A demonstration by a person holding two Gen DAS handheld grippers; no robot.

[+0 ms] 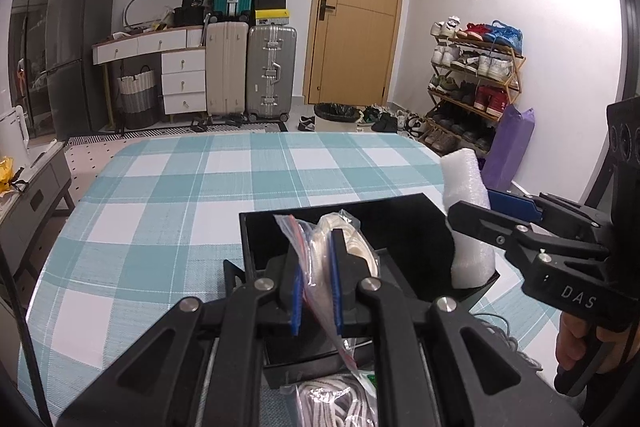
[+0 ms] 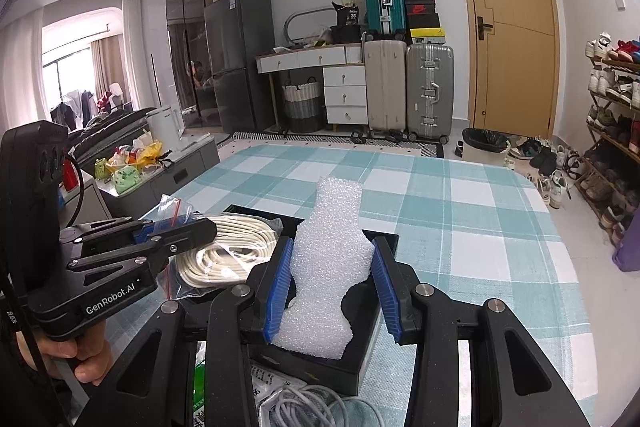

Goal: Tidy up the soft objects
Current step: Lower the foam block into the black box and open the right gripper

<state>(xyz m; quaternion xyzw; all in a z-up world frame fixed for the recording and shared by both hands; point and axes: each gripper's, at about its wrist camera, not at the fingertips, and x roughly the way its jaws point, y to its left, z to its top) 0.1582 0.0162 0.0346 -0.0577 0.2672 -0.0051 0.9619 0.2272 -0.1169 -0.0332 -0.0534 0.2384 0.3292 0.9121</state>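
A black open box (image 1: 280, 227) (image 2: 360, 367) sits on the checked tablecloth near me. My left gripper (image 1: 316, 291) (image 2: 176, 227) is shut on a clear zip bag of cream rope (image 1: 352, 239) (image 2: 224, 247) and holds it over the box's left part. My right gripper (image 2: 332, 291) (image 1: 476, 203) is shut on a white foam wrap piece (image 2: 332, 247) (image 1: 466, 195), which stands upright with its lower end inside the box's right part.
More bagged cords lie at the near table edge: white rope (image 1: 336, 403) and a grey cable (image 2: 304, 407). The teal-and-white checked table (image 1: 200, 187) (image 2: 460, 227) stretches beyond the box. Suitcases, a door and a shoe rack stand behind.
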